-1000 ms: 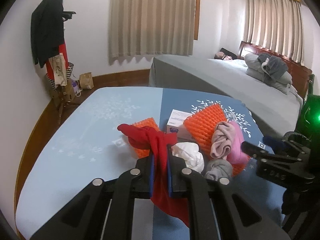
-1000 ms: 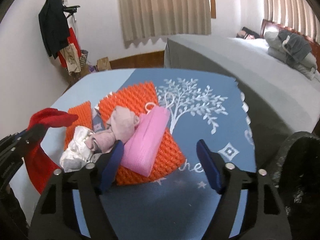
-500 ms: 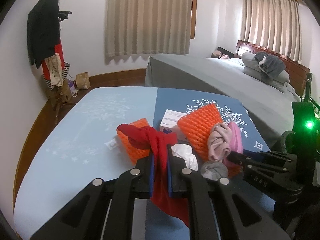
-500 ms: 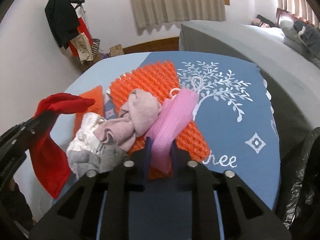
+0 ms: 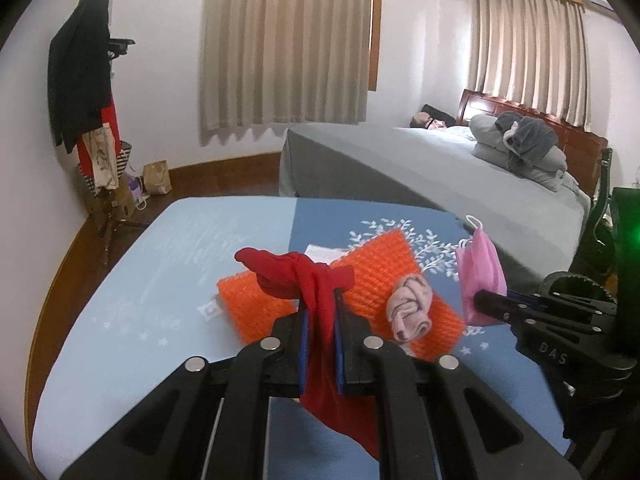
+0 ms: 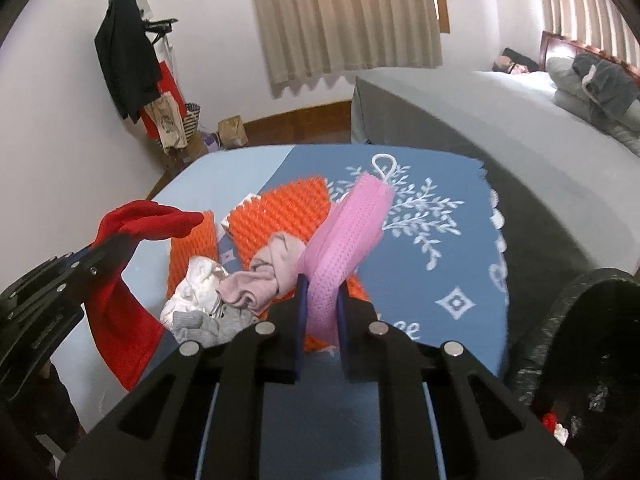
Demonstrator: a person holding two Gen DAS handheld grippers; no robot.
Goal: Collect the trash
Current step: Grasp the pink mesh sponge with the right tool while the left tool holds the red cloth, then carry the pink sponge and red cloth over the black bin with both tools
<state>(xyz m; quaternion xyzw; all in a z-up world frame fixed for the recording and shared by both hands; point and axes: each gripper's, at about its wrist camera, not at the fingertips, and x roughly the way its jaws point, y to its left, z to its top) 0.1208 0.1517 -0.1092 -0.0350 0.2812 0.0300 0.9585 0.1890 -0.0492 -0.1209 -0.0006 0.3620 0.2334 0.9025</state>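
Left gripper [image 5: 320, 320] pinching red cloth [image 5: 316, 280], right gripper [image 6: 320, 308] pinching pink mask [image 6: 352, 220]; thin grips, could slip before black bag [image 6: 580, 340].

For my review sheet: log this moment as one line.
left gripper: shut on red cloth | right gripper: shut on pink mask | black bag: open

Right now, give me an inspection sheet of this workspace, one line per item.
Surface: blue tablecloth with white tree print.
Job's things: red cloth, pink mask; black trash bag at right.
Clutter: orange spiky mats, dusty-pink sock, white rag, grey sock.
Grippers: left gripper shut on red cloth; right gripper shut on pink mask.
Cables: nothing seen.
Surroundings: bed, curtains, coat rack.
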